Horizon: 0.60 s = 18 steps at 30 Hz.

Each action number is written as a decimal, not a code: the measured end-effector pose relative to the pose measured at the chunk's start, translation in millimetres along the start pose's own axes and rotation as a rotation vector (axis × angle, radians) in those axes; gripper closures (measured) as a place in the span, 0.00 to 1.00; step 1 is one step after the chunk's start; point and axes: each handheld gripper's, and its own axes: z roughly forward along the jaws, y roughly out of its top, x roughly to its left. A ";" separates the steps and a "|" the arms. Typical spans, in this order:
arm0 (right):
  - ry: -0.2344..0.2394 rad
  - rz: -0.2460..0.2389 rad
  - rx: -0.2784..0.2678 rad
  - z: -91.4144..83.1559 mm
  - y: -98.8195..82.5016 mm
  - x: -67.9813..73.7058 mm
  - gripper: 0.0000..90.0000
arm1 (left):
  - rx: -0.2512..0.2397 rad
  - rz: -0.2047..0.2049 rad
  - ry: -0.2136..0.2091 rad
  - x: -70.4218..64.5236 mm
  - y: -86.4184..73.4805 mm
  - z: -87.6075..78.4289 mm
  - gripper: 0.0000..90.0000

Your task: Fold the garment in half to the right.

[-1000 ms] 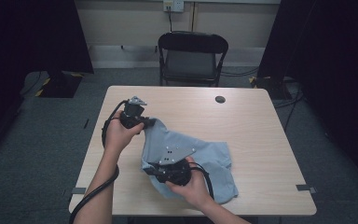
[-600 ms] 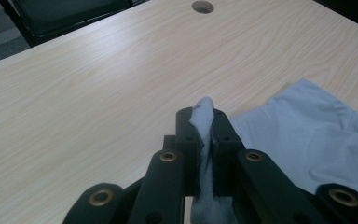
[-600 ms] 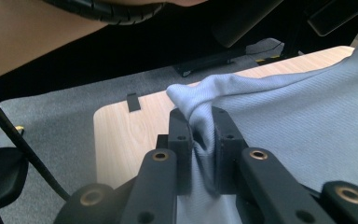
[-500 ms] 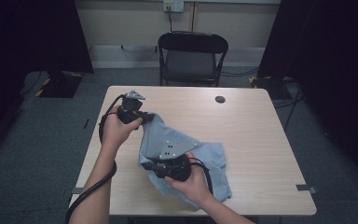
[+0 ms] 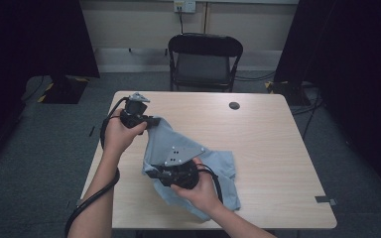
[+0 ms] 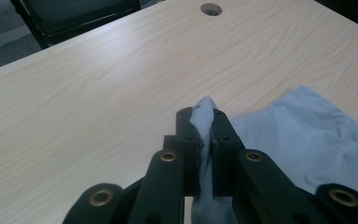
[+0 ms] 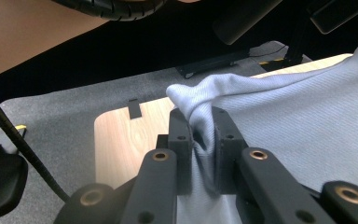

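Observation:
A light blue cloth [image 5: 213, 171] lies rumpled on the wooden table [image 5: 268, 144], its left part lifted off the top. My left gripper [image 5: 155, 121] is shut on one bunched corner of the cloth [image 6: 204, 115], held up at the table's left. My right gripper [image 5: 149, 173], nearer the front, is shut on another fold of the cloth [image 7: 200, 105], which stretches away to the right in the right gripper view. The cloth hangs taut between the two grippers.
A small dark round cap [image 5: 234, 105] sits in the table at the back right. A black folding chair [image 5: 203, 57] stands behind the table. Cables trail from both grippers over the left and front edges.
My left hand has drawn its corner of the cloth slightly up and left, and the cloth between the grippers has tightened. The right gripper has shifted a little toward the front.

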 end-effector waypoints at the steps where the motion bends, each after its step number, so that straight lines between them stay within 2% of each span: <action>1: 0.003 0.001 -0.003 0.8 1.3 -0.1 0.90 | 0.000 -0.004 0.001 0.7 0.2 -1.5 0.94; 5: 0.019 0.012 -0.014 4.3 6.7 0.1 0.90 | 0.000 -0.003 0.012 4.9 0.4 -9.9 0.94; 18: 0.039 -0.002 -0.036 17.6 26.2 9.2 0.90 | -0.009 -0.017 0.036 17.8 -2.2 -34.9 0.94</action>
